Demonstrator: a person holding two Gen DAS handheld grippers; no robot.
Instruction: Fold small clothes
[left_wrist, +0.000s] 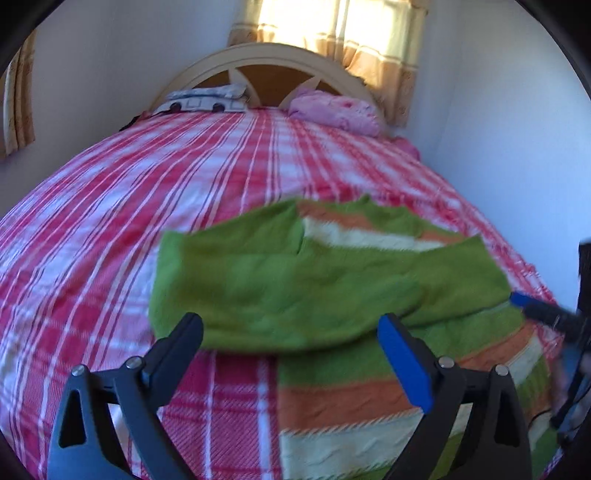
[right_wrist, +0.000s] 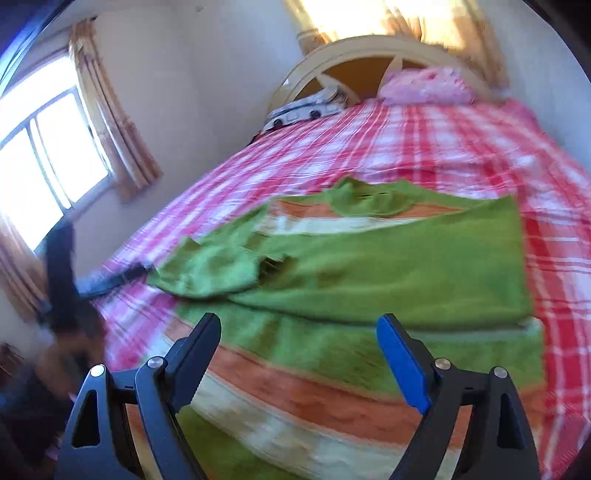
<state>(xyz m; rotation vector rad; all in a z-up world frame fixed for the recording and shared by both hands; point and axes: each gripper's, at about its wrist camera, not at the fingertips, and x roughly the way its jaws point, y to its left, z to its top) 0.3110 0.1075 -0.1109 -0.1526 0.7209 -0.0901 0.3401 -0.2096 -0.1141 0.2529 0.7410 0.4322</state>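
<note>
Currently the green striped sweater lies on the plaid bedspread, both sleeves crossed over its chest. Left gripper and right gripper hover spread wide, empty. Next: pinch the hem corners together, lift evenly.

Bedroom surroundings, non-task items only.
A red-and-white plaid bedspread is spread over the bed; at the far end a cream arched headboard, a pink pillow on the right and a grey patterned pillow on the left are seen, with orange curtains behind.
</note>
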